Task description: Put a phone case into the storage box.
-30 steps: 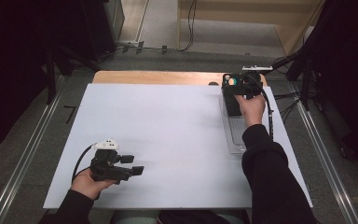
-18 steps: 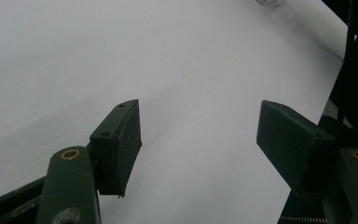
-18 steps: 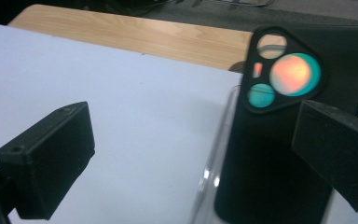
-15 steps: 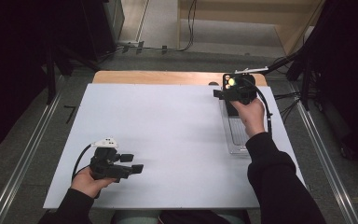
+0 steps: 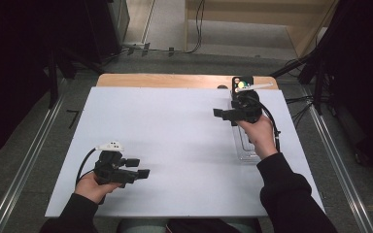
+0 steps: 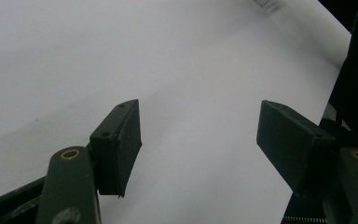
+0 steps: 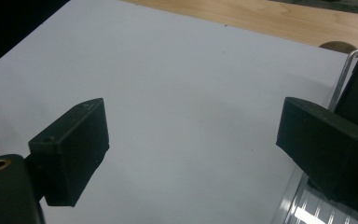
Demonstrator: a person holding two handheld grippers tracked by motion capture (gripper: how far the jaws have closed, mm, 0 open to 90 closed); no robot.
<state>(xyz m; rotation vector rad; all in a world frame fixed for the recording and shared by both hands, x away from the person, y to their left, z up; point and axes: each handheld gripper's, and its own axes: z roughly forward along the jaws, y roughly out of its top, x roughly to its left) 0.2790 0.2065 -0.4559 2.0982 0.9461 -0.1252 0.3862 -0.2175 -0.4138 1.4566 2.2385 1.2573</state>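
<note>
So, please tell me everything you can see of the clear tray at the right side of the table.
The clear tray looks like transparent plastic, long and narrow, with low walls. It lies flat on the white sheet near the table's right edge. The right hand covers its far part; contact cannot be told. Its rim shows in the right gripper view.

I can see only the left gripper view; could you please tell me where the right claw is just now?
Observer: In the high view the right claw is by the far end of the clear rectangular plastic tray, at the right of the white paper sheet.
Operator: Thank you; is anything between its jaws?
Observer: No; the right gripper view shows them apart, though they have just been closing partway, with only bare sheet between.
</note>
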